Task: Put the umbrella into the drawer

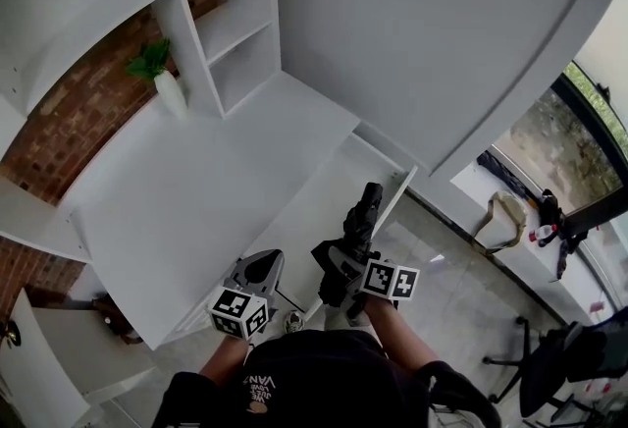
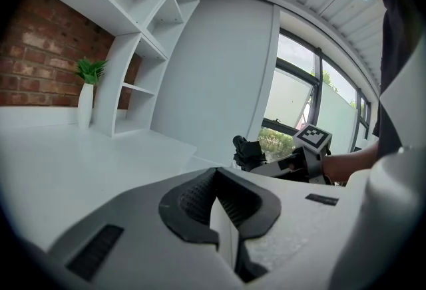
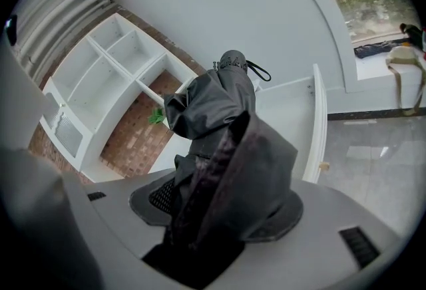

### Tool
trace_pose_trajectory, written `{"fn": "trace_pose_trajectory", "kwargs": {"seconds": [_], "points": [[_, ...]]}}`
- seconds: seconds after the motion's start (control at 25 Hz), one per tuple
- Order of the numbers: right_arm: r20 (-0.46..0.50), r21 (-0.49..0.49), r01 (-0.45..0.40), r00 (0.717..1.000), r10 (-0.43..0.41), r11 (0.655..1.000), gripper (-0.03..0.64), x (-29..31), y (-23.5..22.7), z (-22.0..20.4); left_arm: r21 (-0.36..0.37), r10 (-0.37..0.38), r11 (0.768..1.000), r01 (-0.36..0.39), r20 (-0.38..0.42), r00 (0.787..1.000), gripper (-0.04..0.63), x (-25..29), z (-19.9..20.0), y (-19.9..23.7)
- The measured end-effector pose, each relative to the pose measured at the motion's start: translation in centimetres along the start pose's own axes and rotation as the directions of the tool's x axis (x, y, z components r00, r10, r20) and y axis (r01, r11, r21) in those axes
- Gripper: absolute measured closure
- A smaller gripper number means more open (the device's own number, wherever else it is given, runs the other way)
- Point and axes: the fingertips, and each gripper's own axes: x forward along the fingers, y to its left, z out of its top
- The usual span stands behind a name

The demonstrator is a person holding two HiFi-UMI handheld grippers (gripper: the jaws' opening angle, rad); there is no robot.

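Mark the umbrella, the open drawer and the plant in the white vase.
umbrella [image 3: 210, 106], right gripper view, on the folded black canopy.
drawer [image 1: 319, 200], head view, on its bare white bottom.
plant [image 1: 149, 61], head view, on the green leaves.

- Left gripper [image 1: 263, 267]: light grey shell, black ribbed pads [image 2: 197, 199], cube [image 1: 240, 311] with black-and-white square markers.
- Right gripper [image 1: 345, 264]: same grey shell and marker cube.
- Person wears a black top [image 1: 314, 372].

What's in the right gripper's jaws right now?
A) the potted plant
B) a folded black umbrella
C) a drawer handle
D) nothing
B: the right gripper view shows the right gripper closed on the folded black umbrella, by the open drawer.
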Motion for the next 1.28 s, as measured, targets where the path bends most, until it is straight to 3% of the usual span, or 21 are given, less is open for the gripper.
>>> {"fn": "trace_pose_trajectory", "kwargs": {"seconds": [0.24,0.56,1.28], "points": [[-0.067,0.006,-0.01,0.998,0.01,1.0,0.359,4.4,-2.4,4.6,-0.034,0.089,0.996,-0.088,0.02,0.996,0.589,2.9,1.4,1.0],[-0.121,0.118,0.024,0.993,-0.01,0.993,0.359,10.6,-7.2,9.2,-0.045,0.203,0.978,-0.202,0.023,0.979,0.589,6.3,2.7,1.5],[-0.288,0.121,0.18,0.947,-0.139,0.976,0.359,22.2,-16.0,10.1,-0.158,0.4,0.906,-0.392,0.025,0.916,0.589,8.9,1.8,2.2]]}}
